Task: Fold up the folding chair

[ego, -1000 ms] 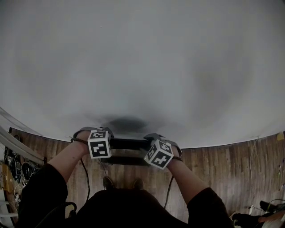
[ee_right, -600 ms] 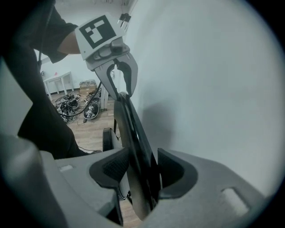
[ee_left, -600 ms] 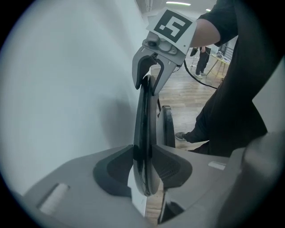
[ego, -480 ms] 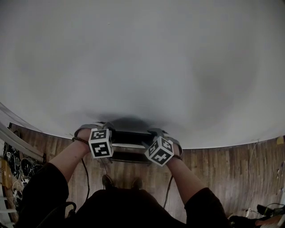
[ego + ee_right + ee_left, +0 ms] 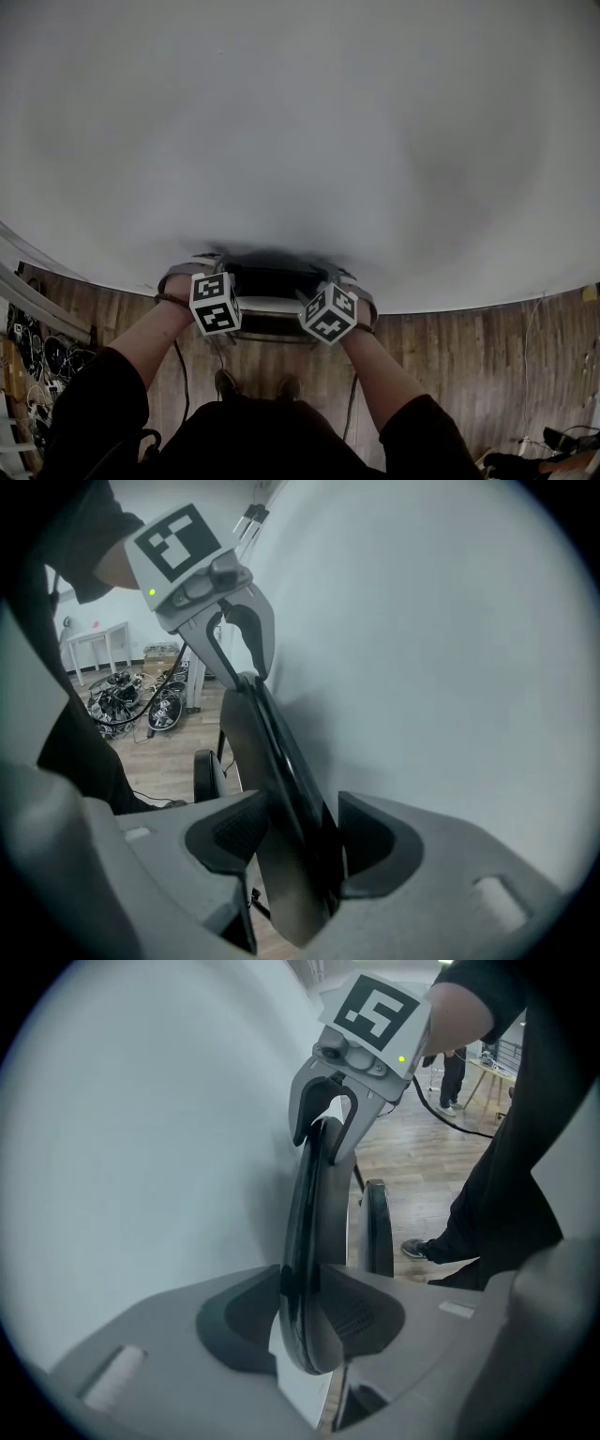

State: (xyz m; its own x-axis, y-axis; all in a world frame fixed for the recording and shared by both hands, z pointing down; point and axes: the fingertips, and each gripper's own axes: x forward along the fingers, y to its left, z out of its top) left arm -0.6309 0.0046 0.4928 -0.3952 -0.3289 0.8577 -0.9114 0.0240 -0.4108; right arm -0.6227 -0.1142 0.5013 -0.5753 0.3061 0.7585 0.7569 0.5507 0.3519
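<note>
The folding chair's black backrest stands close against the white wall, and both grippers are at its top edge. My left gripper is shut on the backrest near its left end. My right gripper straddles the backrest near the other end. Its jaws have just been opening, and a small gap shows at one pad. Each gripper view shows the other gripper at the far end. The black seat edge hangs below.
The white wall fills most of the head view. Wooden floor lies below, with my shoes near the chair. Cables and gear are piled at the left. A white table stands further off.
Both grippers and the chair's backrest have moved up the picture, closer to the wall. The right gripper's cube has shifted slightly left.
</note>
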